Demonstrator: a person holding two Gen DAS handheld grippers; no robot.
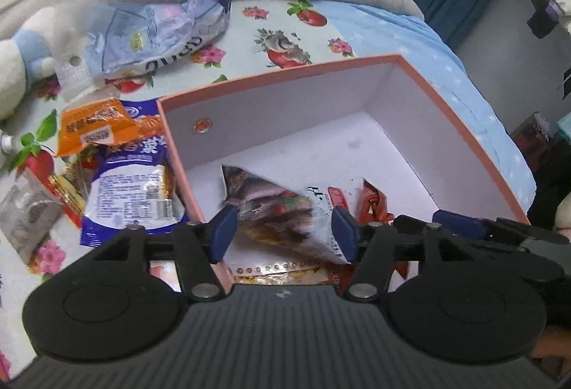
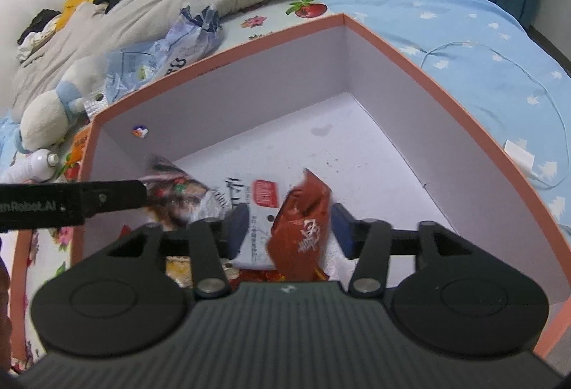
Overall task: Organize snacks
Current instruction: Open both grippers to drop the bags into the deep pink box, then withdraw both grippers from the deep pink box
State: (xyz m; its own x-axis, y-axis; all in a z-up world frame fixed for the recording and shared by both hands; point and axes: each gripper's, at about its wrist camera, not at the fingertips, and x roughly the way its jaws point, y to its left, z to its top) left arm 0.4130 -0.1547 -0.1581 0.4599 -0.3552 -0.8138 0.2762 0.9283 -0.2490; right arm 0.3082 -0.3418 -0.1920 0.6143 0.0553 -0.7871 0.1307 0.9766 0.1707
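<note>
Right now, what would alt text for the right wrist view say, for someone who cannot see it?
The right gripper, jaws open, hangs over a pink-rimmed white box with a red snack packet between its fingers. A white and brown fish snack bag lies beside it in the box; the left gripper reaches in from the left. The box sits on a bed with a flowered cloth.

The left gripper [image 1: 285, 232] points down and forward over the near-left part of the box [image 1: 464, 125], its two blue pads [image 1: 225, 228] spread apart with clear gaps on either side of what lies between them. The right gripper [image 2: 291, 230] sits just beside it, toward the box's near edge, its blue pads [image 2: 237, 228] likewise held wide and touching nothing. In the right wrist view the left gripper's black finger reaches in from the left edge; in the left wrist view the right gripper's linkage shows at lower right.
</note>
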